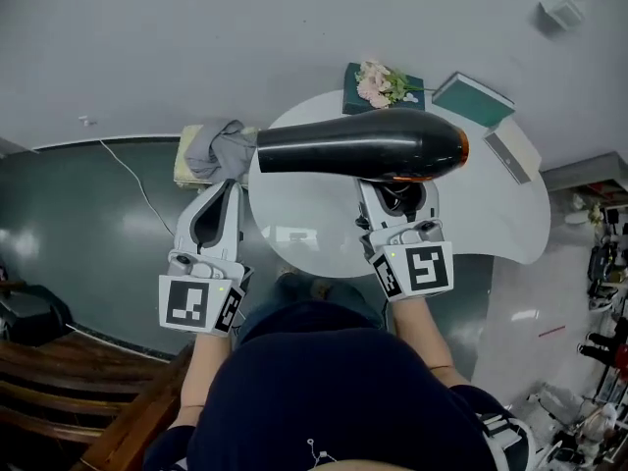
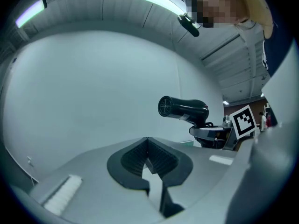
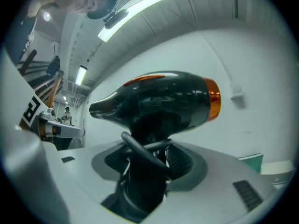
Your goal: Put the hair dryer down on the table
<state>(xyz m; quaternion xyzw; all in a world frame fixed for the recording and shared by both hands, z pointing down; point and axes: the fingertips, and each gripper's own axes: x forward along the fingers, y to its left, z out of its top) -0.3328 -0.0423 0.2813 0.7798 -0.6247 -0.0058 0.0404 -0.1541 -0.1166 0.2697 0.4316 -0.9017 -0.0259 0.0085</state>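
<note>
A black hair dryer point(image 1: 363, 145) with an orange ring at its rear hangs level above the round white table point(image 1: 304, 238), nozzle pointing left. My right gripper point(image 1: 395, 196) is shut on its handle from below. In the right gripper view the hair dryer point(image 3: 163, 101) fills the middle, its handle and looped cord clamped between the ribbed pads point(image 3: 180, 160). My left gripper point(image 1: 224, 189) is held up to the left of the dryer, apart from it. Its jaws point(image 2: 148, 146) meet with nothing between them. From there the hair dryer point(image 2: 184, 108) shows to the right, held aloft.
A dark green book with pink flowers point(image 1: 381, 86), a teal book point(image 1: 473, 98) and a grey book point(image 1: 510, 153) lie at the table's far side. A grey cloth point(image 1: 218, 150) rests on a stool left of the table. Dark wooden furniture point(image 1: 59, 361) stands at lower left.
</note>
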